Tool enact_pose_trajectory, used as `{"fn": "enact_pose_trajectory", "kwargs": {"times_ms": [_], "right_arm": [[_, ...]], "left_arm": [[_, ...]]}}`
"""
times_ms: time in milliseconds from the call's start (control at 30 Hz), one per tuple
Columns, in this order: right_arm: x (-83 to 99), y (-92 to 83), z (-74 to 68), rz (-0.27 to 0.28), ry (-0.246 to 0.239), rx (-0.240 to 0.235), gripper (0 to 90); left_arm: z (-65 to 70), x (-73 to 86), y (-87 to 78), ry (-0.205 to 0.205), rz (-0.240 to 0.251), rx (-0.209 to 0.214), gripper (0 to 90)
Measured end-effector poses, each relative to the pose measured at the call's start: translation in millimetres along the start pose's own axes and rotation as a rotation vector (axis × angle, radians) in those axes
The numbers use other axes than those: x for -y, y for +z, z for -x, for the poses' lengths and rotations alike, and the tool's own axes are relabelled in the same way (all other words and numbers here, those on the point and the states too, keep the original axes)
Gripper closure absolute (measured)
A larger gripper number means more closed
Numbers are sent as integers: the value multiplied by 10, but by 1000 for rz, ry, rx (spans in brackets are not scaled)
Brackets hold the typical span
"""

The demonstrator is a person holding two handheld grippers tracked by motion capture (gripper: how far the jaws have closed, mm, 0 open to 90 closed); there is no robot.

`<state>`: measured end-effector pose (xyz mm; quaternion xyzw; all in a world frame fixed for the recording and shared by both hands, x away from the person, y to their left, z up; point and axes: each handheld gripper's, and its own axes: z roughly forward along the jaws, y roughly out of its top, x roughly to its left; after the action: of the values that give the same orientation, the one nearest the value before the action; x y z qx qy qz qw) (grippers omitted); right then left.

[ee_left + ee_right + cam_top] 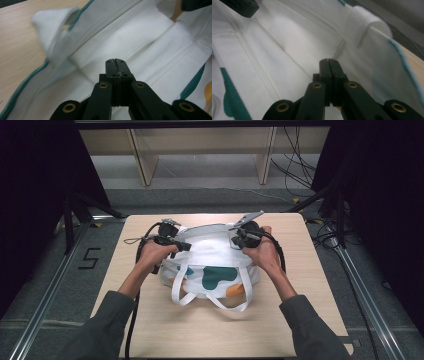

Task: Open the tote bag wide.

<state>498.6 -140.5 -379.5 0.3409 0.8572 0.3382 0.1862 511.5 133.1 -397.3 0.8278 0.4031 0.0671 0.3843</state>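
tote bag [212,265]: soft, light, limp cloth on the surface, under both my tools | left tool [116,60], right tool [329,60]: jaws closed, empty | I'd pinch the hemmed rim [25,82] just beside each tool

One white tote bag [210,265]; two strap handles; two tongs; one wooden table [300,285].

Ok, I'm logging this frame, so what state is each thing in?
Tote bag: lying on the table, mouth spread open, straps loose in front.
Left gripper: jaws shut, nothing between them, over the bag.
Right gripper: jaws shut, empty, over the bag.
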Motion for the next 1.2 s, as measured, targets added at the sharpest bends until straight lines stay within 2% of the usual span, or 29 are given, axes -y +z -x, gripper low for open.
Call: {"fn": "enact_pose_trajectory", "kwargs": {"times_ms": [33, 67, 100, 167, 233, 267, 300, 367, 433, 467, 500, 533, 567, 600, 633, 700, 767, 833, 867, 900, 933, 967, 1000, 1067, 1133, 1167, 1200], "right_arm": [[-15, 41, 10, -45, -17, -11, 900], [-6, 112, -8, -45, -7, -3, 900], [14, 168, -20, -64, -11, -20, 900], [58, 195, -47, -89, -20, -36, 900], [104, 189, -72, -90, -47, -50, 900], [122, 153, -101, -102, -46, -59, 900], [159, 119, -137, -107, -51, -77, 900], [233, 45, -191, -127, -64, -115, 900], [314, -14, -220, -132, -65, -184, 900], [389, -33, -254, -141, -70, -233, 900], [458, -37, -309, -169, -89, -263, 900], [541, -16, -390, -200, -114, -287, 900], [610, 3, -468, -222, -133, -298, 900], [696, 32, -566, -247, -174, -291, 900], [766, 62, -645, -256, -207, -281, 900], [837, 92, -721, -265, -236, -275, 900], [835, 83, -715, -263, -217, -275, 900], [799, 42, -682, -239, -205, -277, 900], [765, -22, -667, -215, -175, -271, 900], [743, -57, -647, -187, -168, -267, 900], [701, -114, -610, -127, -149, -260, 900], [670, -161, -593, -112, -131, -263, 900], [621, -196, -544, -70, -147, -239, 900], [526, -250, -497, -1, -125, -209, 900], [413, -244, -456, 31, -131, -189, 900], [355, -220, -447, 30, -136, -178, 900], [304, -180, -448, 20, -139, -168, 900]], "left_arm": [[17, -32, 36, 6, -7, -1, 893], [29, -63, 81, 0, -17, 10, 893], [38, -74, 124, -11, -13, 16, 892], [53, -89, 197, -15, -39, 33, 893], [46, -100, 273, 9, -77, 23, 893], [30, -100, 329, -13, -85, 21, 893], [3, -102, 351, -9, -102, 16, 893], [-55, -108, 419, -33, -114, -6, 893], [-59, -129, 454, -29, -118, -30, 893], [-62, -140, 461, -23, -123, -45, 893], [-56, -143, 479, -40, -112, -49, 893], [-68, -147, 477, -31, -126, -51, 894], [-51, -143, 508, -65, -94, -60, 894], [-75, -146, 499, -40, -118, -56, 894], [-66, -141, 517, -57, -100, -62, 894], [-67, -142, 516, -51, -105, -66, 894], [-29, -145, 501, -45, -92, -79, 894], [18, -140, 438, -13, -78, -59, 893], [24, -138, 399, 6, -81, -46, 893], [44, -128, 353, 2, -46, -20, 892], [60, -120, 322, 4, -30, -10, 892], [83, -108, 281, 5, -26, 6, 892], [104, -87, 244, 23, -23, 16, 890], [163, -29, 181, 49, -33, 23, 886], [196, 33, 165, 69, -39, 29, 880], [215, 69, 159, 74, -56, 28, 879], [211, 106, 151, 99, -80, 31, 876]]}}
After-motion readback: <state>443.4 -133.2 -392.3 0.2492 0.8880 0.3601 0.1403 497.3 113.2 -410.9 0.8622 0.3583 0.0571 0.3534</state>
